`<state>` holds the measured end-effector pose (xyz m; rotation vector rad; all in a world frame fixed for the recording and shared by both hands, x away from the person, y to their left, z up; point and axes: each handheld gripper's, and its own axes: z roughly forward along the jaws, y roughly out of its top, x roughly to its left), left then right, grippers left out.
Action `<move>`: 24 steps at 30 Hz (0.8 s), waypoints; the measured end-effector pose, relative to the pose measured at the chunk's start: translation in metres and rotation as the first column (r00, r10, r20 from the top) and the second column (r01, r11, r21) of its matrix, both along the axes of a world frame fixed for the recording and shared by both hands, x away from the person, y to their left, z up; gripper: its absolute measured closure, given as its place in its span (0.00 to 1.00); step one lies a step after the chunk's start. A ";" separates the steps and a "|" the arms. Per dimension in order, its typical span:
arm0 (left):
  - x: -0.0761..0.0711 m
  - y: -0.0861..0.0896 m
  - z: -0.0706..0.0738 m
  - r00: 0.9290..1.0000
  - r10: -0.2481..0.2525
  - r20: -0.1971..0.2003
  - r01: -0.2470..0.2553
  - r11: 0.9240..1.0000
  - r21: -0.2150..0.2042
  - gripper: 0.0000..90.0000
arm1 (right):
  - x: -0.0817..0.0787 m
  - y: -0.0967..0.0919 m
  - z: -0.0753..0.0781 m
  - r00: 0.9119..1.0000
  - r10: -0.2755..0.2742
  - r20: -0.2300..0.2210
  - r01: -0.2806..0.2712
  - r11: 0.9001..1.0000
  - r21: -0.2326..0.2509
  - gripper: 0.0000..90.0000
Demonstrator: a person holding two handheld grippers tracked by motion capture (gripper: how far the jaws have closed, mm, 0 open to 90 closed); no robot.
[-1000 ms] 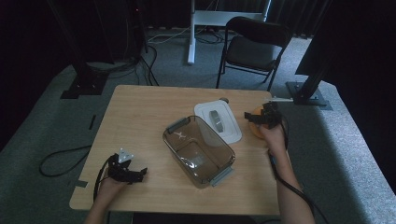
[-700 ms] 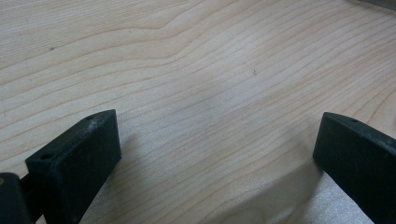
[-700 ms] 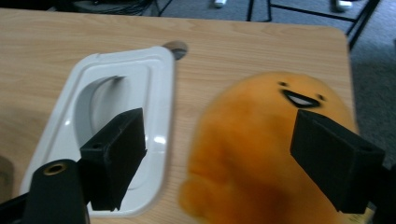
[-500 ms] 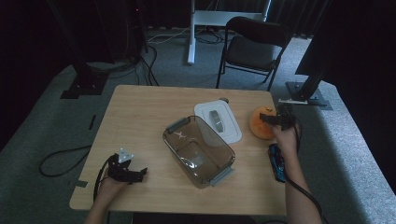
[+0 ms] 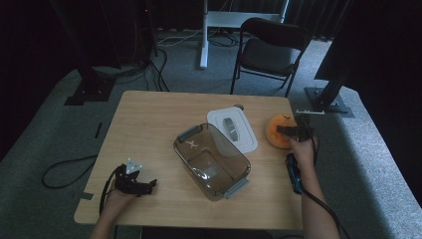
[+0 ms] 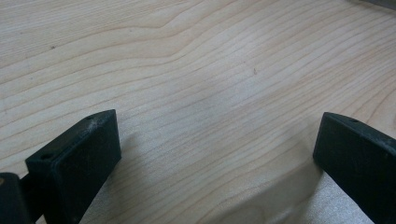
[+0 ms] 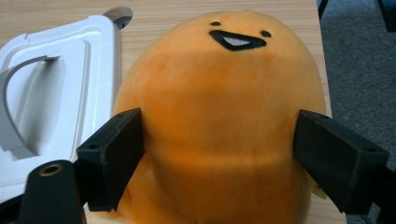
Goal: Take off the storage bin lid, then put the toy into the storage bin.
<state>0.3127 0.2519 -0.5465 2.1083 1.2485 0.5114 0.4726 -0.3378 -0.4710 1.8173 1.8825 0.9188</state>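
An orange plush toy (image 5: pixel 275 130) with a smiling face (image 7: pixel 219 93) lies near the table's right edge. My right gripper (image 5: pixel 292 130) points at it from the right. Its jaws stand open on either side of the toy's body (image 7: pixel 219 161), close against the plush. A clear plastic container (image 5: pixel 211 159) with grey handles sits in the middle of the table. Its white lid (image 5: pixel 232 129) lies flat beside it, just left of the toy. My left gripper (image 5: pixel 143 186) rests at the table's front left, open, with bare wood between its jaws (image 6: pixel 215 158).
A blue object (image 5: pixel 293 172) lies on the table by the right forearm. The table's right edge runs just beyond the toy. A black chair (image 5: pixel 271 50) and dark stands are on the floor behind the table (image 5: pixel 149 124).
My right hand has drawn back to the right, uncovering more of the orange toy and the blue object by the forearm. The left gripper has not moved.
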 end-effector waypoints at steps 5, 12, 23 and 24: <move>0.000 0.000 0.000 1.000 0.000 0.001 0.000 1.000 0.002 0.01 | 0.004 0.003 -0.003 1.000 -0.011 -0.028 0.011 1.000 -0.010 0.18; 0.000 0.000 0.000 1.000 0.000 0.000 0.000 1.000 0.002 0.01 | 0.003 0.003 -0.007 0.998 -0.003 -0.066 0.002 1.000 -0.022 0.19; 0.000 0.000 0.000 1.000 -0.001 0.000 0.001 1.000 0.000 0.01 | -0.002 0.005 -0.010 0.998 0.040 -0.049 -0.042 0.998 -0.043 0.45; 0.000 0.000 0.000 1.000 -0.001 0.000 0.001 1.000 0.000 0.01 | -0.003 0.006 -0.010 0.998 0.047 -0.045 -0.049 0.998 -0.050 0.48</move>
